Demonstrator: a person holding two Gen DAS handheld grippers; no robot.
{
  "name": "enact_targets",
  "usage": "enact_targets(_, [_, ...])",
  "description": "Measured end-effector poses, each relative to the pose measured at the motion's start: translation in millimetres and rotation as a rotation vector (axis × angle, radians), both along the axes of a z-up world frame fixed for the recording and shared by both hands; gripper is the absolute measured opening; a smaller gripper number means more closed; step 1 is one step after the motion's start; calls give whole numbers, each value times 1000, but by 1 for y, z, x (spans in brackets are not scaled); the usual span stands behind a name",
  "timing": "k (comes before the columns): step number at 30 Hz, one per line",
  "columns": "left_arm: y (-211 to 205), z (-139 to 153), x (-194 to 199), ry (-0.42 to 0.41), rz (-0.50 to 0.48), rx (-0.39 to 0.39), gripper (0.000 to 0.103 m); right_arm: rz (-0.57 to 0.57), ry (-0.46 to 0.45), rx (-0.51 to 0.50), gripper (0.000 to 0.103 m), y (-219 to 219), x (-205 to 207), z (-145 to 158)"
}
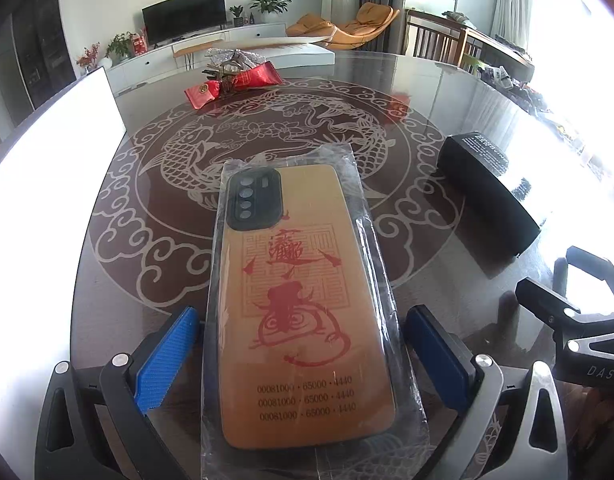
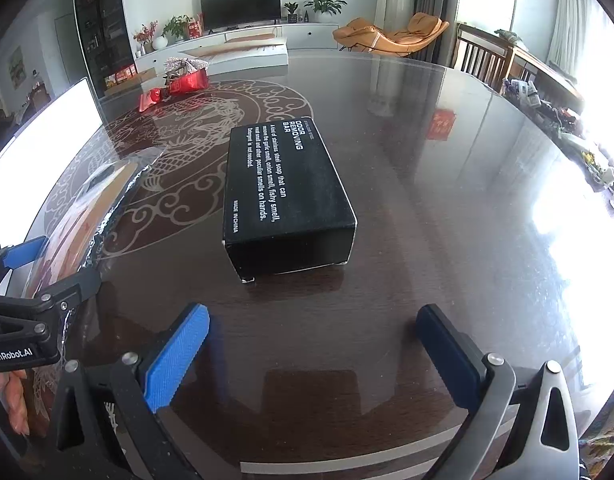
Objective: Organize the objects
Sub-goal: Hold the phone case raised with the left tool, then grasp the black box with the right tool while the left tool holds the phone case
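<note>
The landmark is the black rectangular cardboard box printed "ODOR REMOVING BAR", which lies flat on the dark glass-topped round table.

Right gripper: jaws fully apart, nothing between the blue pads. The box lies directly ahead of this gripper, clear of both pads, with bare tabletop between. Its long axis runs away from the gripper, roughly along the pointing line, so the jaws would span the box across its short width. The near end face is the first surface the pads would pass.

Left gripper: the yellow-orange phone case with red printed artwork, sealed in a clear plastic sleeve, sits between its blue pads. The sleeve edges reach the pads, but whether the pads press on the case cannot be told. The case lies to the left of the box, its long axis running away from the left gripper.

Judgement: the right gripper is the nearer tool to the box and is aligned for a straight advance.

Red foil packets lie beyond the box, well apart from it.
</note>
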State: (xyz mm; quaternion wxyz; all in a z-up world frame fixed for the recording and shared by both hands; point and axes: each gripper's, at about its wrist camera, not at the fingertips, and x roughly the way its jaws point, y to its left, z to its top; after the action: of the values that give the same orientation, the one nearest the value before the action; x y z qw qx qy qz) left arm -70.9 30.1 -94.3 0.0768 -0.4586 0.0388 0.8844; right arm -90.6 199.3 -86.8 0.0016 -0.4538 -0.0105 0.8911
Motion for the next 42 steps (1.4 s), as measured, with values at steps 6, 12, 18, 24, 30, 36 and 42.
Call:
enact_targets(6, [0, 0, 0, 0, -1, 0, 103, -2, 3, 0, 103, 0, 0, 0])
enact_targets(12, [-1, 0, 0, 0, -2, 1, 103, -1, 3, 0, 103, 1, 0, 0])
enact_targets(18, [-2, 0, 0, 0, -2, 2, 103, -1, 3, 0, 103, 1, 0, 0])
enact_targets(24, [-2, 2, -2, -62, -34, -4, 103, 0, 3, 0, 103, 1, 0, 0])
enact_targets(30, [-4, 4, -8, -164, -93, -32, 103, 7, -5, -4, 103, 3, 1, 2])
enact_targets(36, [-14, 9, -10, -104, -80, 8, 75, 74, -103, -77, 103, 9, -19, 25])
enact_targets(42, [-12, 8, 1, -88, -73, 23, 75, 149, -301, -53, 103, -8, -91, 33])
